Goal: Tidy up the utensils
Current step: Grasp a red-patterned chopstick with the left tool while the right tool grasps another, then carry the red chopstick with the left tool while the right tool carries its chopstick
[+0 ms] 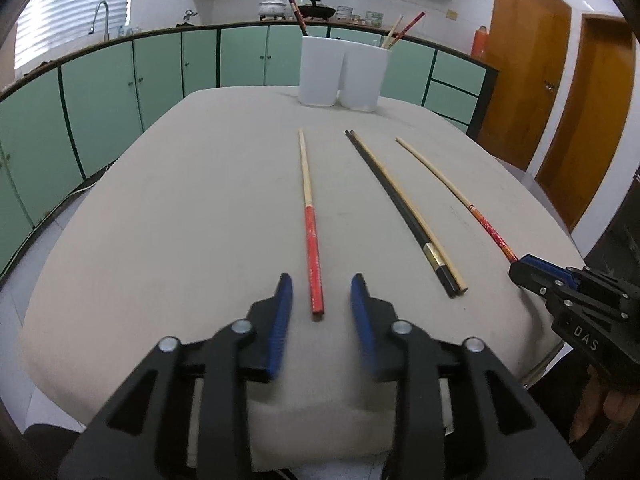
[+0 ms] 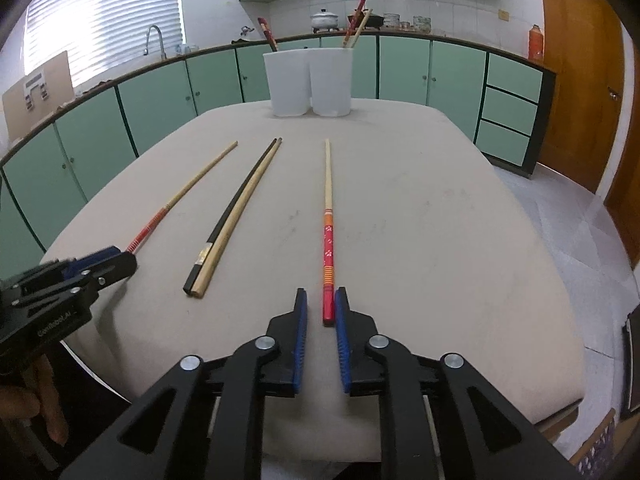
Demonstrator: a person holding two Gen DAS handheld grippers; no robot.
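Lining up a gripper on each chopstick handle — the pickup step of organising the utensils.

Nearest, the left gripper (image 1: 322, 294) stands partly open, its blue pads either side of the red handle of a chopstick (image 1: 310, 216) and touching neither side; it holds nothing. The right gripper (image 2: 321, 308) is narrower, one pad against the patterned red-orange handle of a second chopstick (image 2: 328, 220), the other clear of it — not yet a grip. Between them on the bench (image 1: 180, 200) lie a black chopstick and a plain bamboo one (image 1: 400, 204), side by side. To do the step well, centre each handle between the pads, close squarely near the thick end, and lift level. Farthest back stand two white holders (image 1: 344, 74), touching, with chopsticks already in them.
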